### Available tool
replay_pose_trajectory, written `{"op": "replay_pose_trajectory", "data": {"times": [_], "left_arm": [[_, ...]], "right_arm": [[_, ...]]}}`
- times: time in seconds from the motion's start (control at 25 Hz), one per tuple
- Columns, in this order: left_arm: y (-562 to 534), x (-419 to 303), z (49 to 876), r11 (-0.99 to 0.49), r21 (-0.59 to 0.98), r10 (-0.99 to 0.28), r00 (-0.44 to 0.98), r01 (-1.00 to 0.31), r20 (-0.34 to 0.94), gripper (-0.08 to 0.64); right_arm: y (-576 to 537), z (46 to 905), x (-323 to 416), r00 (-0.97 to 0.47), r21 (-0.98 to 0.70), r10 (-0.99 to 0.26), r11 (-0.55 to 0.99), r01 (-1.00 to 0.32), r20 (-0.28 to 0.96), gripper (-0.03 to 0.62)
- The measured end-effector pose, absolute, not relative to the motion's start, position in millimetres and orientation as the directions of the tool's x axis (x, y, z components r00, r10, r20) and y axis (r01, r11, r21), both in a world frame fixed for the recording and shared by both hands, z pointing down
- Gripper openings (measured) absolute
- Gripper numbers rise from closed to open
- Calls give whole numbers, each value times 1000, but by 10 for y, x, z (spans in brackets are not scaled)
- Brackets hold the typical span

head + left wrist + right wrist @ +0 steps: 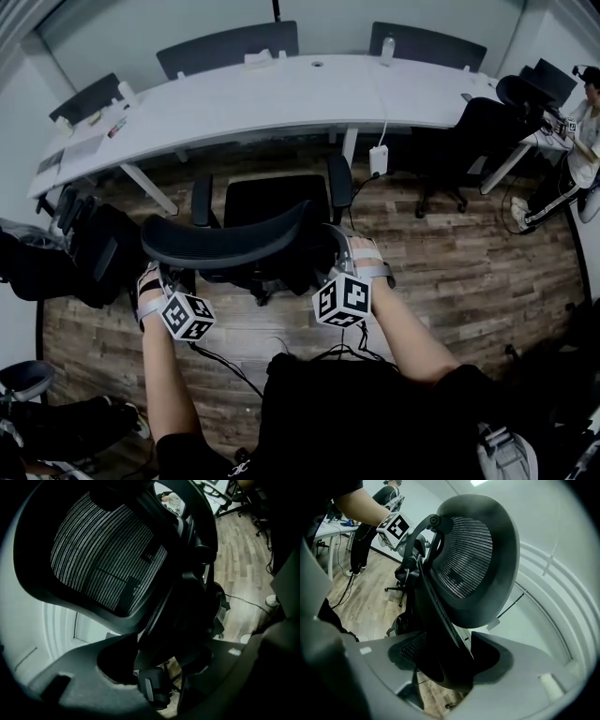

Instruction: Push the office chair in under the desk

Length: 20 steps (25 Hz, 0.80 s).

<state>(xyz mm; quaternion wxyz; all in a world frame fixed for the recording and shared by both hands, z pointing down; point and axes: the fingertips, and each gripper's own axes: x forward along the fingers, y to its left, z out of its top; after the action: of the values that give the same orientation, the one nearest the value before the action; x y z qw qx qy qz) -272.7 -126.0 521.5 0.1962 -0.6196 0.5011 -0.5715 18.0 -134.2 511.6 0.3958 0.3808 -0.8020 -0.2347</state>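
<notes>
A black office chair with a mesh back (225, 246) stands on the wood floor in front of the long white desk (281, 94), its seat (272, 202) facing the desk. My left gripper (150, 274) is at the left edge of the backrest and my right gripper (343, 247) at the right edge. In the left gripper view the mesh back (103, 555) fills the frame and its dark frame lies between the open jaws of the left gripper (173, 667), with a gap showing. In the right gripper view the backrest (464, 559) edge sits between the wide jaws of the right gripper (445, 663).
Another black chair (94, 253) stands close on the left and one more (478, 131) at the desk's right end, beside a seated person (581, 141). A white adapter (379, 159) hangs on a cable by the desk leg (349, 145). Cables (216, 361) lie on the floor.
</notes>
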Motion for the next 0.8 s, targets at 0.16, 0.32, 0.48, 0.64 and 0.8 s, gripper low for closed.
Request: {"op": "replay_pose_trajectory", "data": {"times": [0.16,0.32,0.48,0.64,0.8], "left_arm": [[-1479,-2739,5215,-417,-816,-847,-152,-400,509,227],[-1740,-2811,5221,-432,-812,-840,-154,-393,521,224],[-2015,-2923,5194,-446,-809,-840,-134,-382,526,219],[-2248,-3016,5183,-465,-803,-843,-94,-372,530,215],[-2456,-3118,5174,-480,-798,-846,-49,-365,531,212]], "right_arm": [[-1583,5133,171,-383,672,-794,605,-427,472,304],[-1839,5137,105,-385,673,-793,607,-423,473,302],[-2111,5125,-3,-368,670,-796,605,-430,481,302],[-2356,5114,-94,-342,671,-806,592,-446,483,305],[-2561,5134,-191,-304,672,-818,575,-467,489,311]]}}
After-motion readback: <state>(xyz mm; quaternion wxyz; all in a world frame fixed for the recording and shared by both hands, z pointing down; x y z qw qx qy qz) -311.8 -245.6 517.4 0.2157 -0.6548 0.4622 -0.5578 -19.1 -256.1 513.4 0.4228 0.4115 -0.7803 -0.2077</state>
